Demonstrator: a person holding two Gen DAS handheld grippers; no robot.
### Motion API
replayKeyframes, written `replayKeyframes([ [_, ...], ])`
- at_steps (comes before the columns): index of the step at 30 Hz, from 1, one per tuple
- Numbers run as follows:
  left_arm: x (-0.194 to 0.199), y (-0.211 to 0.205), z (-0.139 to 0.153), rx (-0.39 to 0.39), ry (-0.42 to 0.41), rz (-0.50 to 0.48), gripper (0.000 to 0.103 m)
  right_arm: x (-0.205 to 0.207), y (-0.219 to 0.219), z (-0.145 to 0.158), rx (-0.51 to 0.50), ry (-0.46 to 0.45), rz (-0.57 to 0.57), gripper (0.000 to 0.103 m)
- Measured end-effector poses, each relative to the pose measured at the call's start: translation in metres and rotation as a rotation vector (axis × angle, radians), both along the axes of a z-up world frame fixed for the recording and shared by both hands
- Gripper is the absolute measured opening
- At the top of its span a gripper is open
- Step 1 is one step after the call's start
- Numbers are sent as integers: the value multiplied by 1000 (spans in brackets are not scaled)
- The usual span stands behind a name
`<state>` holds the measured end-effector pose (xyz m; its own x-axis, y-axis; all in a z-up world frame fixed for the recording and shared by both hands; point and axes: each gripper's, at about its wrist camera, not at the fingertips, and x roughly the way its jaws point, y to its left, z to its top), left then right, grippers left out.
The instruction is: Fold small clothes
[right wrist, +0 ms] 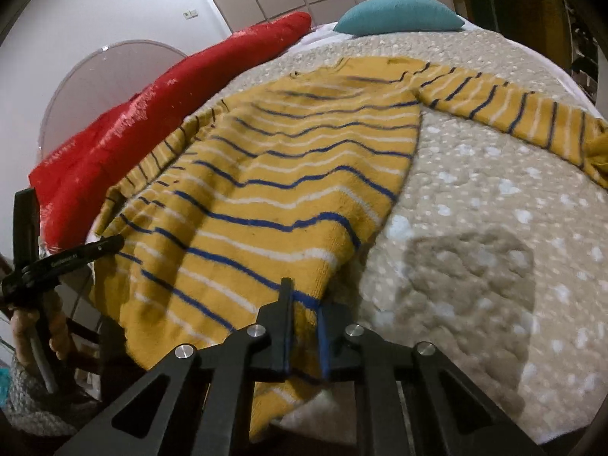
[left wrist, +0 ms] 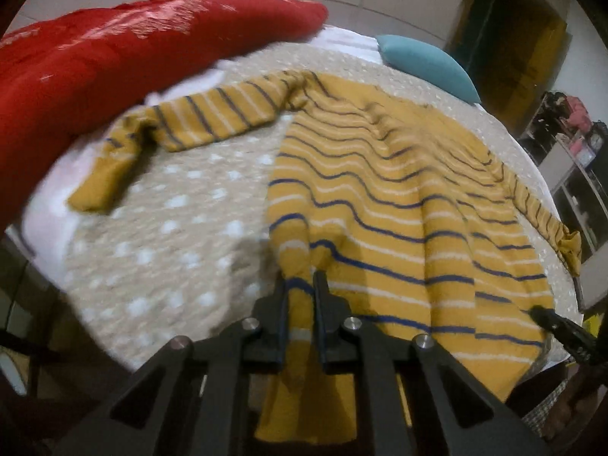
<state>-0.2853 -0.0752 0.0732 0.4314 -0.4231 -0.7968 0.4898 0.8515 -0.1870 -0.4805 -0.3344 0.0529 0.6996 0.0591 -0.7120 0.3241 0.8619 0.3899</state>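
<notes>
A small yellow sweater (left wrist: 380, 197) with blue and white stripes lies spread on a beige dotted bedspread (left wrist: 171, 228), sleeves out to both sides. My left gripper (left wrist: 302, 285) is shut on the sweater's hem at its left bottom corner. My right gripper (right wrist: 304, 304) is shut on the hem at the right bottom corner of the sweater (right wrist: 273, 190). The right gripper's tip also shows in the left wrist view (left wrist: 547, 317), and the left gripper shows in the right wrist view (right wrist: 95, 247). The hem hangs over the bed's near edge.
A long red cushion (left wrist: 114, 49) lies along the left side of the bed. A teal pillow (left wrist: 429, 64) lies at the far end. Beige bedspread (right wrist: 494, 247) extends right of the sweater. A shelf with items (left wrist: 570, 144) stands at far right.
</notes>
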Motion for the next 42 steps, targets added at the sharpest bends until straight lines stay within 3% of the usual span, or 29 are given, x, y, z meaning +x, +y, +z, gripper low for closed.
replayKeyframes([
  [4, -17, 21, -11, -3, 50, 17, 12, -26, 6, -8, 24, 34, -1, 11],
  [7, -23, 30, -11, -2, 36, 40, 15, -34, 2, -9, 42, 30, -12, 16],
  [9, -28, 34, -4, -12, 10, 53, 39, -42, -7, -4, 44, 0, -37, 16],
  [10, -29, 35, 1, -26, -15, 64, 62, -47, -12, 1, 25, -9, -63, 17],
  [11, -32, 36, 6, -43, -36, 72, 77, -53, -20, 6, -3, -19, -101, 20],
  [13, -34, 34, 12, -71, -70, 67, 83, -67, -37, 15, -86, -23, -207, 30],
  [14, -35, 34, 13, -73, -77, 59, 84, -73, -44, 18, -129, -17, -256, 36],
  [16, -41, 26, 15, -62, -89, 29, 85, -87, -63, 23, -216, 6, -346, 37],
  [21, -46, 9, 8, -52, -64, -19, 85, -99, -115, 35, -427, 74, -479, 50],
  [26, -46, -7, 4, -47, -51, -51, 85, -66, -142, 36, -606, 137, -431, 55],
  [29, -45, -14, 5, -27, -67, -67, 85, -39, -165, 18, -671, 216, -390, 55],
  [31, -44, -18, 6, -17, -80, -72, 85, -28, -180, 2, -667, 264, -363, 54],
  [34, -41, -22, 9, -14, -92, -71, 85, -23, -201, -10, -624, 319, -347, 5],
  [39, -36, -26, 12, -43, -81, -63, 85, -84, -247, 53, -376, 46, -562, 5],
  [42, -33, -25, 12, -72, -66, -61, 85, -118, -278, 79, -340, 4, -721, 5],
])
